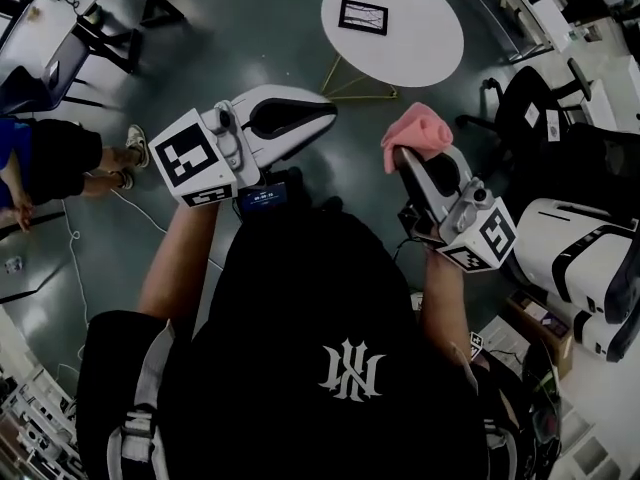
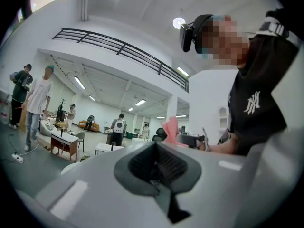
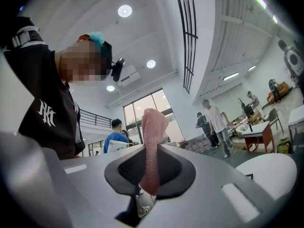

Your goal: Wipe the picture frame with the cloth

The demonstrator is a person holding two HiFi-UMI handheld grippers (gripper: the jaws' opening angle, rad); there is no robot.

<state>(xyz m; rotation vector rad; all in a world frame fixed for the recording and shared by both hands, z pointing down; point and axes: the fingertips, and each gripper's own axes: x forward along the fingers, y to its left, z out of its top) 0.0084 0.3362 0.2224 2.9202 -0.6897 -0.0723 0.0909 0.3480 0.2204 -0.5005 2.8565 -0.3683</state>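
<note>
Where the person's arms end, right gripper [image 1: 408, 160] at 2 o'clock clamps the pink cloth [image 1: 418, 130]; left gripper [image 1: 318, 116] at 11 o'clock is closed, empty. Farther off at 12 o'clock, picture frame [image 1: 363, 16] lies on round white table [image 1: 420, 48].

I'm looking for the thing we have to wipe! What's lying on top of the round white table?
A black rectangular picture frame lies flat on the round white table. Nothing else shows on top. The patch of tabletop under the frame is covered.

Head camera looks steeply down; cameras on left tool [image 1: 325, 113] and right tool [image 1: 400, 158] angle upward, close behind jaws; head and right views share round white desk [image 1: 410, 43].
</note>
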